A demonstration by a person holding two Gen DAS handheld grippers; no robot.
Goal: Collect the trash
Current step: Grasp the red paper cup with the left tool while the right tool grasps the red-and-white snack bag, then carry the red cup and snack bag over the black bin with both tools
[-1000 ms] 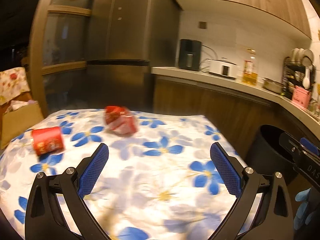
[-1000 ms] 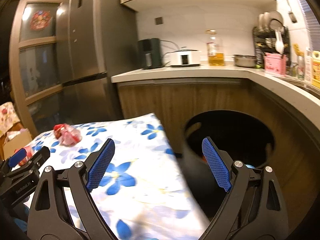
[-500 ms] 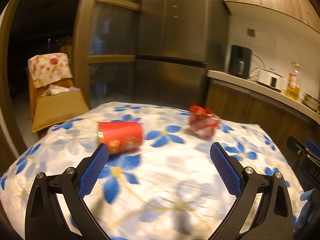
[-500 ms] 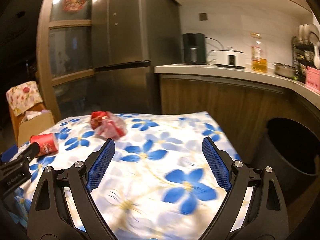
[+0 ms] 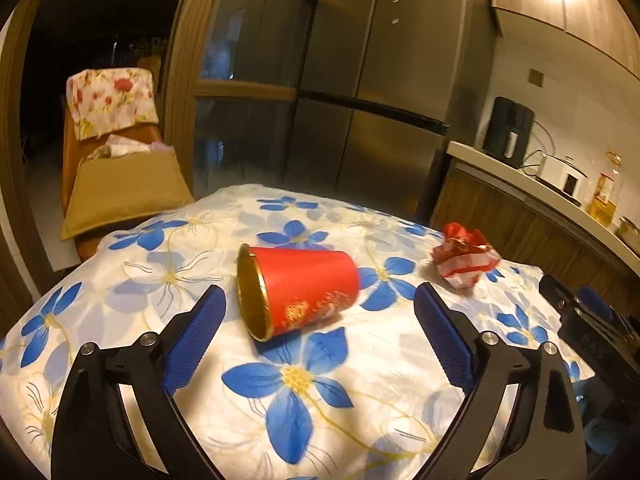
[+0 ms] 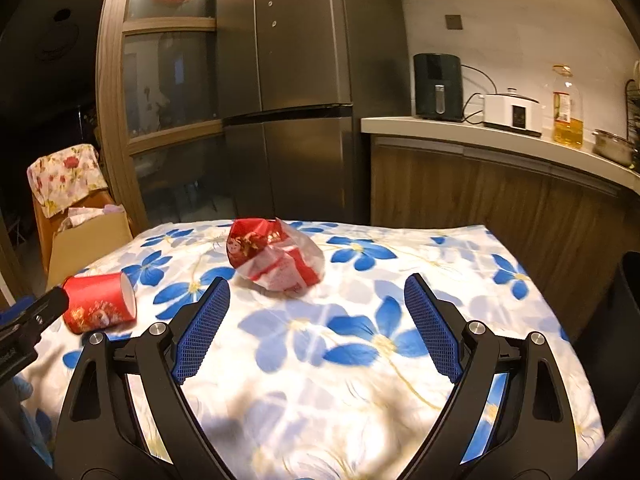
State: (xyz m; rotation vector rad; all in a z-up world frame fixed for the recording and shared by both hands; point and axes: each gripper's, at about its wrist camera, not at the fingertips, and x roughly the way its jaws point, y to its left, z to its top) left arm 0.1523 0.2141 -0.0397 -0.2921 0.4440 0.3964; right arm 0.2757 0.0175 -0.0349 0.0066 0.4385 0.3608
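So there's a table (image 5: pixel 120 292) with a white cloth covered in blue flowers, two bits of trash on it; a red cup (image 5: pixel 296 290) lying on its side, gold inside, mouth facing the left camera, and a crumpled red-and-white wrapper (image 6: pixel 276 258) further along, well apart from the cup.

Left gripper (image 5: pixel 320 332) is wide open, nothing in it; the cup sits just ahead of the blue pads (image 5: pixel 196 332), roughly between them but closer to the left one, can't tell if it's touching; looks like not.

Right gripper (image 6: pixel 316 328) is also spread open and empty; the wrapper is just past its tips, a bit left of centre; from this side the cup (image 6: pixel 98 302) is off to the left, right by the other gripper's black body.

Behind the table: a steel fridge (image 6: pixel 288 92), a counter (image 6: pixel 500 136) with a black appliance, white cooker and oil bottle; a cardboard box (image 5: pixel 120 188) off to the left; the dark rim of a bin (image 6: pixel 628 292) at the right edge.
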